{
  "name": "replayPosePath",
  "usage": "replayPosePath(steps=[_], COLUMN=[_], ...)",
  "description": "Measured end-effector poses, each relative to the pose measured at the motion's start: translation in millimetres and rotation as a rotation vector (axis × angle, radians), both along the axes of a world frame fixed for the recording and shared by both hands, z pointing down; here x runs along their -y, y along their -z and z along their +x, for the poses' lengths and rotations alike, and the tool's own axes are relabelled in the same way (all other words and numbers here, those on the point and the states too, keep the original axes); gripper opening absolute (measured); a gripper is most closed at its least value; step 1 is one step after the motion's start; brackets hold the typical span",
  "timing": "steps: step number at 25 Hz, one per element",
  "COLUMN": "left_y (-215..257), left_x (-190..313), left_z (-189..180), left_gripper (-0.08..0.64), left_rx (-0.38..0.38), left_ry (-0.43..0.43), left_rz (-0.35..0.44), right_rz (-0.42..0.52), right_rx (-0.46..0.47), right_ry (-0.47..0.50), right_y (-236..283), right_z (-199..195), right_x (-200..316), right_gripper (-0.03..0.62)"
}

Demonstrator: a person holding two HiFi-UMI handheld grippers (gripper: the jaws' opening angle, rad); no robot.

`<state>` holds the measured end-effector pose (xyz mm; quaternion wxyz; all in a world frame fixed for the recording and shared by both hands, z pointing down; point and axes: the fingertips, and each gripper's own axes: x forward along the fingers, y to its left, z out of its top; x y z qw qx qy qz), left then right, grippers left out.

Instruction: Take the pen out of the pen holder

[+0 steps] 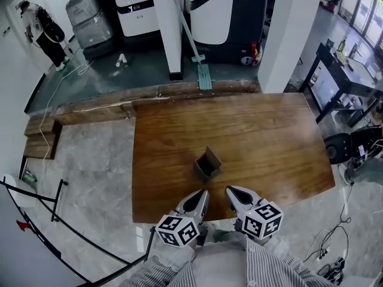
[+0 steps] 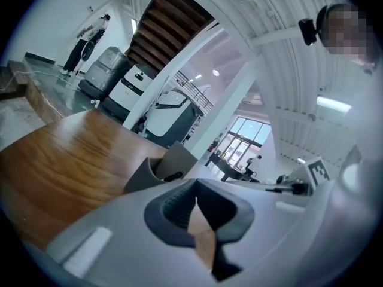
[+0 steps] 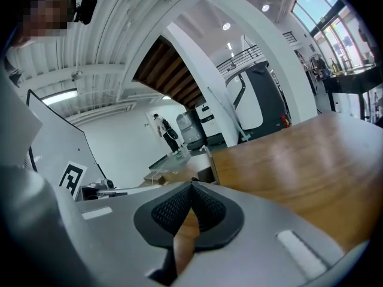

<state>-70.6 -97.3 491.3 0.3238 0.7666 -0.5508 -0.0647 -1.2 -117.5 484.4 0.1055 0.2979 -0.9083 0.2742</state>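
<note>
In the head view the pen holder stands alone near the middle of the wooden desk, its dark mouth facing up. What lies inside cannot be made out from here. The left tongs and right tongs sit side by side at the lower centre of the frame, at the desk's near edge, both aimed at the holder and apart from it. In the left gripper view the left tongs have their jaws pressed together at the tips with nothing between them. Just above and left of them the pen holder fills the centre, and a dark pen end shows in its mouth. In the right gripper view the right tongs are likewise closed tip to tip and empty. A brown upright edge just beyond the tips looks like the pen holder, though I cannot be sure. The step in hand seems to be the approach, with the pen not yet touched. Next, one pair of tongs likely needs to open, come over the holder's mouth and line up with the pen. It can then close on the pen and lift straight up. The other pair may steady the light holder so it does not tip or rise along with the pen.
</note>
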Motion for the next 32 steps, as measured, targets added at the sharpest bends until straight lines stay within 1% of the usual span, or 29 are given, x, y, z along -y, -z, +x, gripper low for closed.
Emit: replayPosePath(steps=[7,9,15,20,23,27,30,32], left_y=[-4.1,-4.2,-0.8,-0.7,-1.7,-6.9,-11.5,-14.7], left_x=[11.3,15.5,23.5,24.7,26.5,26.8,26.3,25.4], left_z=[-11.3,-12.0,-11.7,-14.2,-15.7,-14.2,-13.2,-11.5], left_gripper=[0.008,0.008,0.008,0.008,0.008,0.008,0.008,0.008], left_rx=[0.017,0.022,-0.001,0.017,0.029,-0.008,-0.014,-0.001], left_ry=[0.012,-0.001,-0.045,-0.083,-0.097,-0.111,-0.127,-0.144], left_rz=[-0.015,-0.010,-0.015,-0.038,-0.039,-0.046,-0.064,-0.073], right_rz=[-0.014,-0.018,-0.029,-0.050,-0.059,-0.076,-0.088,-0.094], right_rx=[-0.002,-0.003,0.027,0.071,0.089,0.093,0.098,0.106], right_ry=[0.009,0.009,0.013,0.029,0.029,0.021,0.017,0.017], right_y=[-3.4,-4.9,0.5,5.9,6.0,0.9,-0.9,-1.4], right_z=[-10.0,-11.9,-17.0,-26.3,-27.6,-25.6,-26.1,-26.7], right_x=[9.9,12.5,16.0,11.1,10.9,11.0,9.4,8.5], right_gripper=[-0.003,-0.003,-0.003,-0.003,-0.002,-0.002,-0.002,-0.002])
